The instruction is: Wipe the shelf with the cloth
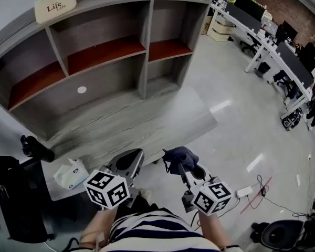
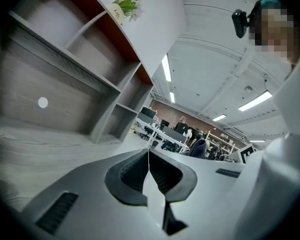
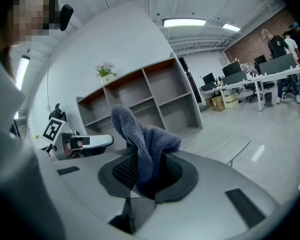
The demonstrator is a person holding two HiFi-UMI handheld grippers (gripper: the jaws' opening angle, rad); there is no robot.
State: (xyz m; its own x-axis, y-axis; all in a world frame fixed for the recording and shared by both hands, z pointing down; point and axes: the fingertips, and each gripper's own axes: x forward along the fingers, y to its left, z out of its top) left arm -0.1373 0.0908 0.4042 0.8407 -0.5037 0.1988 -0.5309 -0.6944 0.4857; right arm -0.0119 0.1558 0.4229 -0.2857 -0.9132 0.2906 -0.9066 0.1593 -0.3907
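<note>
Cloth [image 3: 146, 143] bunched blue, clamped in right tongs [image 3: 140, 170], left tongs [image 2: 149, 165] closed on nothing, planter [image 1: 53, 7] atop shelf [image 1: 111, 76] reads "Life".

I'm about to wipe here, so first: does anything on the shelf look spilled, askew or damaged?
Nothing stands out. The shelf stands square with no spill or damage; a potted plant sits upright on top, a tissue pack lies on the low ledge. The right gripper holds the cloth.
</note>
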